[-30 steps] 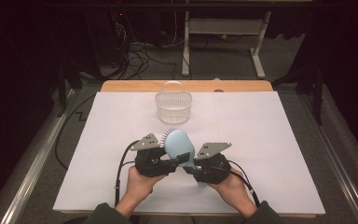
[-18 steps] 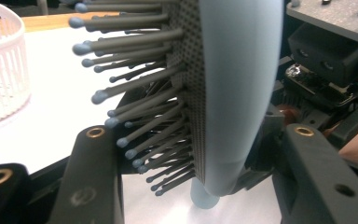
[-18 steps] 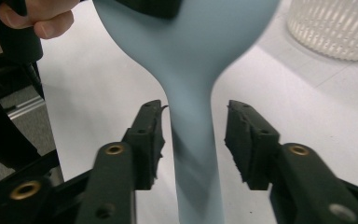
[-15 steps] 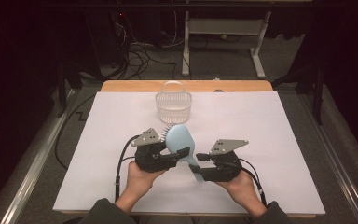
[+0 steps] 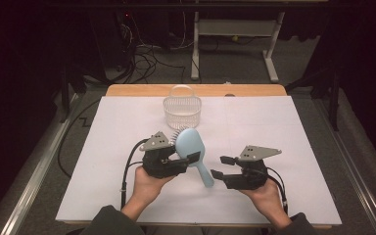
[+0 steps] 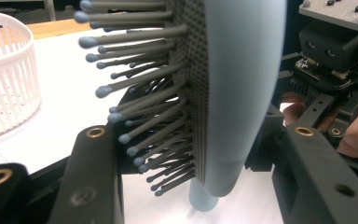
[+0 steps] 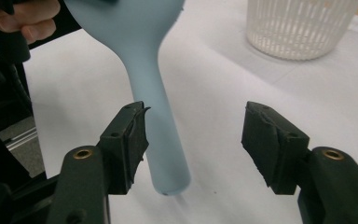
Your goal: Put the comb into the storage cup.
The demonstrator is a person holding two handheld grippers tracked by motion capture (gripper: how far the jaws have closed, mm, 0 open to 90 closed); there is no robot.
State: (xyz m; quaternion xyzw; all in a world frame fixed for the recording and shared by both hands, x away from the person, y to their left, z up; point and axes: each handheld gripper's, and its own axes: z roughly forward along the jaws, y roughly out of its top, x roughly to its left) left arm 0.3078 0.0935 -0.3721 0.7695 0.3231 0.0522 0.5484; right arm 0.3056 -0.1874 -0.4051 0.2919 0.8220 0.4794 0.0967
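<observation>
In my left tongs (image 6: pixel 191 186) view the brush (image 6: pixel 233 93) runs off the top edge, and its handle end sits hidden behind its head. Beside the brush, the basket (image 6: pixel 4 74) is cut by the left edge.

On my worktop (image 5: pixel 127 127), which is covered edge to edge with a white sheet, a white slatted plastic basket (image 5: pixel 182 110) with a hoop handle stands upright near the far edge, and a strip of bare wood (image 5: pixel 254 90) runs along that far edge behind it. Beyond the worktop I see a grey carpeted floor with a tangle of black cables (image 5: pixel 144 58) lying on it and the pale legs of a metal stand (image 5: pixel 235 34) rising into the dark. A metal rail (image 5: pixel 39 171) runs along the floor to the left of the worktop, with another (image 5: pixel 357 161) to the right.
</observation>
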